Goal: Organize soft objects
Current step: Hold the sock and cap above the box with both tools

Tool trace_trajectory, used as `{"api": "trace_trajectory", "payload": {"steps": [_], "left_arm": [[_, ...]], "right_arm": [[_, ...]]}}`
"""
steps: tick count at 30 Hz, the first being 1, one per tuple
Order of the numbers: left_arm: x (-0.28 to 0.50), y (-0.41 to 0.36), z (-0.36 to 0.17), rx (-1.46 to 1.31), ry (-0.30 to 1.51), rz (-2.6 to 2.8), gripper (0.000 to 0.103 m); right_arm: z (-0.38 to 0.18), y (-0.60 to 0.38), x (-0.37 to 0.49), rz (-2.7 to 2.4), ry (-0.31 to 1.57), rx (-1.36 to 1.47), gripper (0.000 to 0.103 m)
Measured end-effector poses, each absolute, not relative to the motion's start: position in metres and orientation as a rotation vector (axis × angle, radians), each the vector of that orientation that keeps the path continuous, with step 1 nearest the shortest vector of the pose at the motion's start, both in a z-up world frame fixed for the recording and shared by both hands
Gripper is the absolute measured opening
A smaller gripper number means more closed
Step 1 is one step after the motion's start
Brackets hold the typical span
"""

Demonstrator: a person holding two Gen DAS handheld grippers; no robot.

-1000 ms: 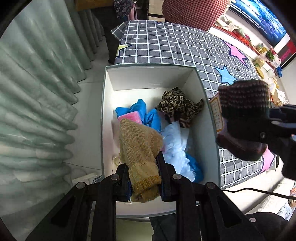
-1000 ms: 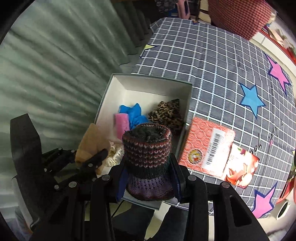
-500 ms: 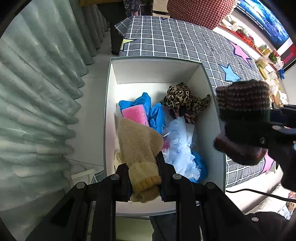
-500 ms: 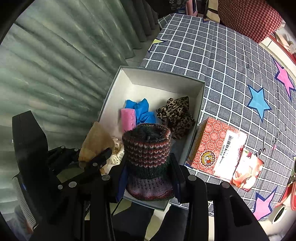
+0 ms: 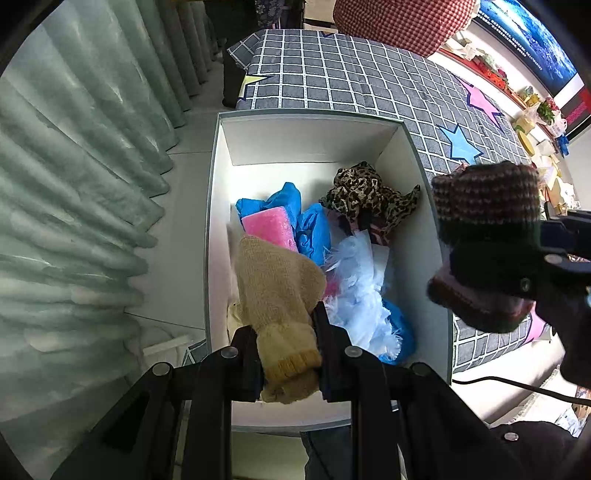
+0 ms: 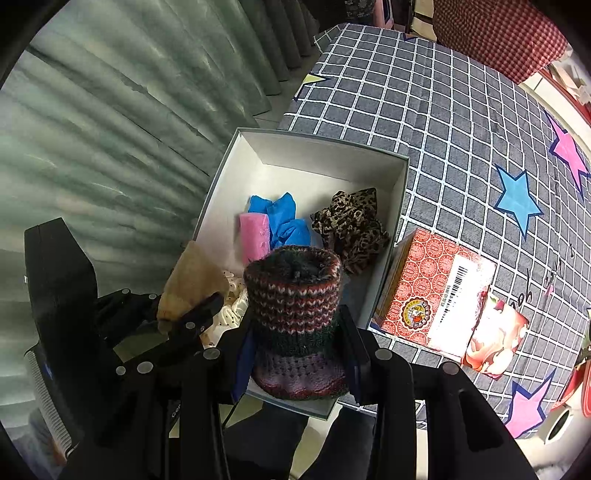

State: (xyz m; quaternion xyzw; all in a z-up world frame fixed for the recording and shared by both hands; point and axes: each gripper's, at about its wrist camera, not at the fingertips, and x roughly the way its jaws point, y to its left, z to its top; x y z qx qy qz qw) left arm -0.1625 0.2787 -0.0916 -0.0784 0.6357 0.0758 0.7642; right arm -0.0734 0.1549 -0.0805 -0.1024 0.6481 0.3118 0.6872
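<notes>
We are holding the tan knit mitten (image 5: 275,291) in the left gripper (image 5: 284,349) and the striped knit hat (image 6: 295,317) in the right gripper (image 6: 297,363), fingers clamped, above the white box (image 5: 295,142), where crowded contents are risking spillover.

Home bedroom, checked bedspread (image 5: 369,81) with stars, pleated curtains (image 5: 74,184), gingham pillow (image 5: 399,18)

My left jaws pinch a tan knit mitten (image 5: 275,284) — my right, a red-and-purple striped hat (image 6: 295,314). White box (image 5: 310,140); leopard-print cloth (image 5: 369,195).
</notes>
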Motion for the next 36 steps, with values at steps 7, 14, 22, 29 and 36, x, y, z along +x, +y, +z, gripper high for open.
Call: {"api": "trace_trajectory", "payload": {"steps": [7, 14, 22, 29, 36], "left_arm": [[-0.1621, 0.2788, -0.0915, -0.171, 1.381, 0.165, 0.024], [-0.1612, 0.2801, -0.0947, -0.172, 1.387, 0.166, 0.024], [-0.1610, 0.2814, -0.0956, -0.172, 1.388, 0.166, 0.024], [-0.1587, 0.2836, -0.0986, -0.172, 1.393, 0.167, 0.024], [-0.1579, 0.2848, -0.0995, -0.172, 1.395, 0.171, 0.024]], "right_arm": [[-0.0819, 0.1542, -0.0733, 0.699, 1.452, -0.229, 0.042], [-0.0832, 0.1543, -0.0735, 0.699, 1.454, -0.230, 0.042], [-0.0857, 0.1553, -0.0739, 0.701, 1.459, -0.235, 0.042], [-0.0867, 0.1550, -0.0729, 0.702, 1.462, -0.236, 0.042], [-0.0870, 0.1557, -0.0727, 0.701, 1.462, -0.235, 0.042]]}}
